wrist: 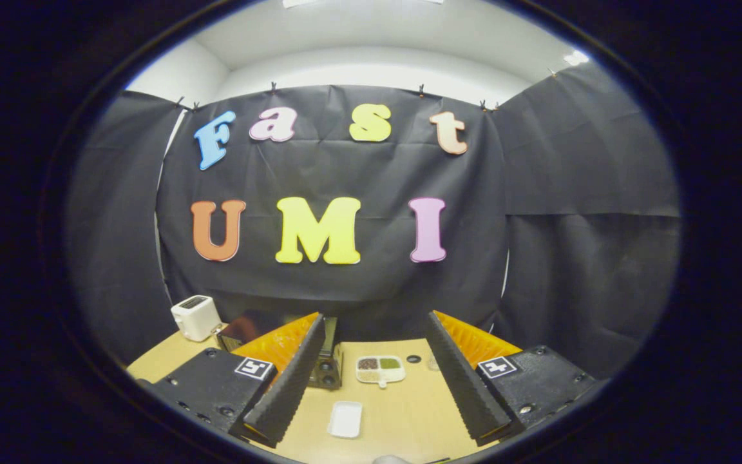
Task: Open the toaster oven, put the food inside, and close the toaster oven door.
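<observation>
While the tongs (371, 386) are held wide open with nothing in them, the two fingers (290, 377) reach forward over the pale wooden desk (403, 412) from the lower part of the frame. Each finger block carries a small square black-and-white marker tag (254, 368); it has no words that can be read.

Between the fingers, close to their near ends, lies a small white rectangular tray (345, 419). Farther ahead, still between the fingers, sits a white divided dish (380, 369) with dark, pale and green fillings. Just right of that dish is a small dark round thing (413, 358) on the desk.

A dark boxy toaster oven (327, 361) with round knobs stands at the tip of the left finger, partly hidden behind it. I cannot tell if its door is open. To the lower left of the frame, beyond the left finger, a white slot toaster (196, 317) stands at the desk's far corner.
</observation>
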`<state>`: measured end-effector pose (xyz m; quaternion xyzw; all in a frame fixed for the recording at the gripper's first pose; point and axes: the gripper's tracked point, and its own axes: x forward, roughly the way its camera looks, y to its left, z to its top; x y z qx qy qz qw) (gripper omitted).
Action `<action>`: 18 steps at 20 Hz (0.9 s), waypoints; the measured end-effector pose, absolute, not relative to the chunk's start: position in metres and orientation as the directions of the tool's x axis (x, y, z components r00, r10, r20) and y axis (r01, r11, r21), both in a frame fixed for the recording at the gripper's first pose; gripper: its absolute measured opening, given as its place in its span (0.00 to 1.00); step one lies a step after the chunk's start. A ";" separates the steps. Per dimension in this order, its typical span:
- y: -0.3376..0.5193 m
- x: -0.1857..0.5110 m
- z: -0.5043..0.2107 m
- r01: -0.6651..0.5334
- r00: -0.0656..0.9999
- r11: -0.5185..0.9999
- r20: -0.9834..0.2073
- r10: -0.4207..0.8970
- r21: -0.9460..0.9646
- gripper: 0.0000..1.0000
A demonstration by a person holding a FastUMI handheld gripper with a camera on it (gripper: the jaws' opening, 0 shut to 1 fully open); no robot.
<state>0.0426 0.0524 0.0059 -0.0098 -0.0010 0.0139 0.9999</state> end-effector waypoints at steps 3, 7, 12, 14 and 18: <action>0.024 0.023 0.007 -0.023 1.000 1.000 0.012 0.023 -0.021 1.00; -0.001 0.005 0.006 -0.032 0.999 0.999 0.012 0.033 -0.011 1.00; -0.017 -0.005 0.002 -0.048 0.999 0.999 0.012 0.048 -0.011 1.00; -0.019 -0.010 0.001 -0.063 0.998 0.998 0.019 0.064 -0.010 1.00; -0.024 -0.013 -0.004 -0.080 0.997 0.997 0.014 0.081 -0.006 1.00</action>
